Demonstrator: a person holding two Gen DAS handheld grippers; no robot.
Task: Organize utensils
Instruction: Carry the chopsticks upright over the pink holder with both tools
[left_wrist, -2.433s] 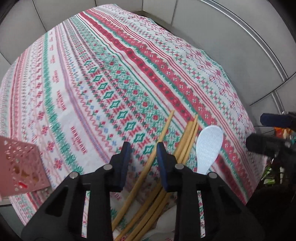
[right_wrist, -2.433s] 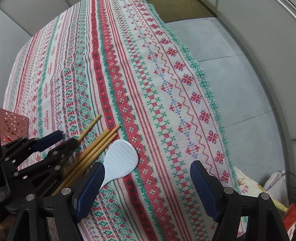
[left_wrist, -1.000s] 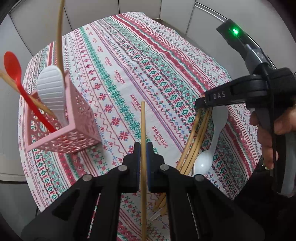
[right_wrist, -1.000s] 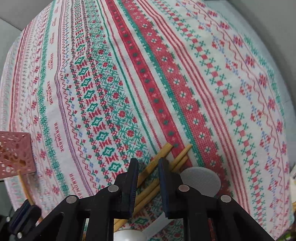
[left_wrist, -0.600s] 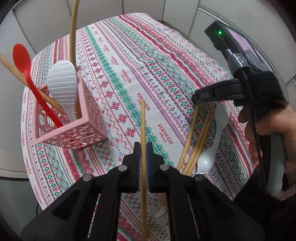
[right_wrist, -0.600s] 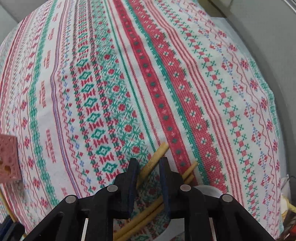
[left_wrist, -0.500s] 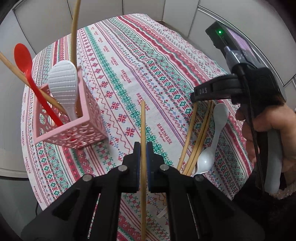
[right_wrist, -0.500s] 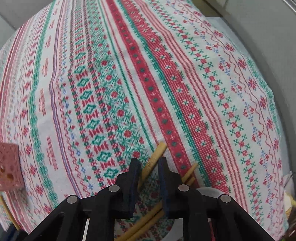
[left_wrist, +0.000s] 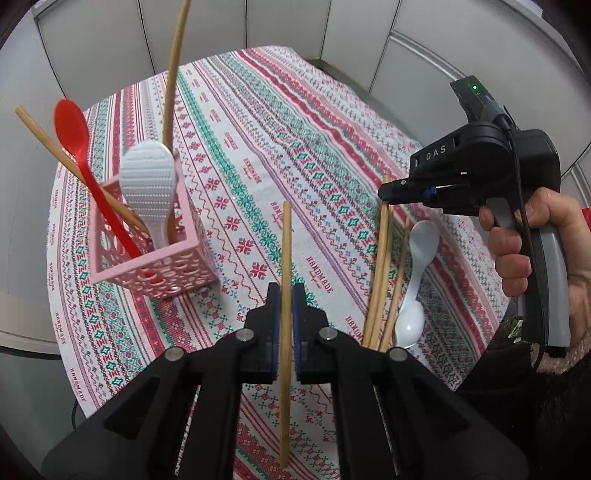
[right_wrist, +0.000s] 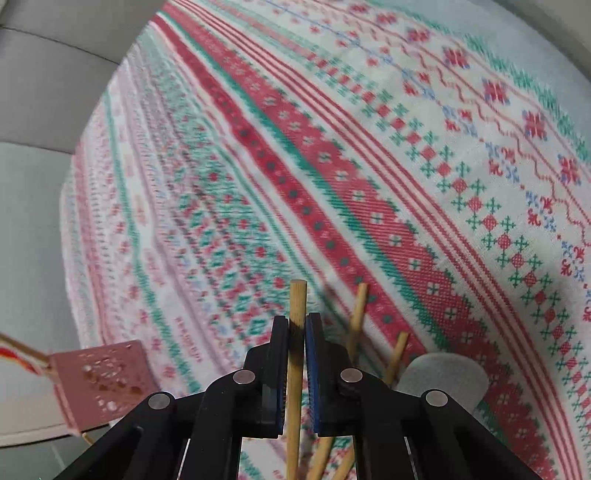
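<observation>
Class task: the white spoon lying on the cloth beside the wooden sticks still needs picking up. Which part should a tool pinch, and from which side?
Pinch the white spoon at its narrow neck, coming from above, pads across the handle. It lies flat, and the wooden sticks crowd one side.

R gripper (right_wrist: 296, 332), which was gaping wide over the white rice paddle (right_wrist: 441, 374) a couple secs ago, is now pinching one wooden chopstick (right_wrist: 295, 369) btw its pads, tip poking out past the jaws; in the L wrist view that stick's top end (left_wrist: 384, 221) is tilting up off the pile w/ the R gripper (left_wrist: 384, 194) clamped on it. L gripper (left_wrist: 284, 295), empty and open earlier, is now gripping its own chopstick (left_wrist: 285, 258) and sitting higher above the tablecloth (left_wrist: 295, 147). Pink basket (left_wrist: 155, 258) is coming fully into L view, w/ red spoon (left_wrist: 72, 129) & ribbed white paddle (left_wrist: 147, 177) inside.
</observation>
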